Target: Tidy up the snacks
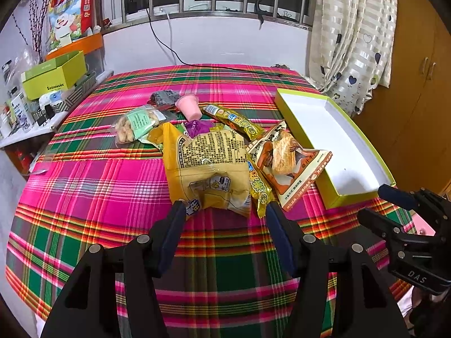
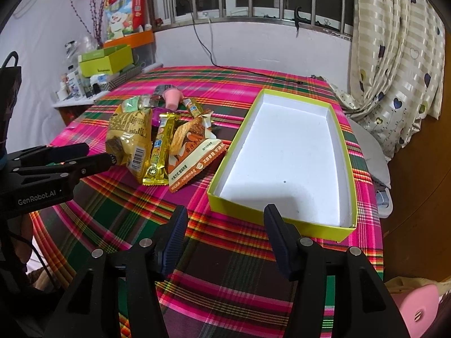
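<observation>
A heap of snacks lies mid-cloth: a yellow chip bag [image 1: 208,163] [image 2: 129,135], a gold corn bar [image 1: 259,188] [image 2: 159,152], an orange-white pastry packet [image 1: 287,166] [image 2: 194,152], a pink jelly cup [image 1: 188,107] [image 2: 172,97] and a green peanut bag [image 1: 135,124]. To their right stands an empty lime-green box [image 1: 335,197] [image 2: 239,211] with a white inside. My left gripper [image 1: 225,211] [image 2: 104,155] is open, its tips at the chip bag's near edge. My right gripper [image 2: 225,215] [image 1: 380,205] is open over bare cloth, just short of the box's near wall.
The plaid cloth [image 1: 98,197] covers a bed-like surface. A cluttered shelf [image 1: 53,79] with a green carton stands at the left. A black cable [image 1: 231,69] runs along the far edge. A curtain [image 2: 394,56] and a pink stool [image 2: 417,307] are at the right.
</observation>
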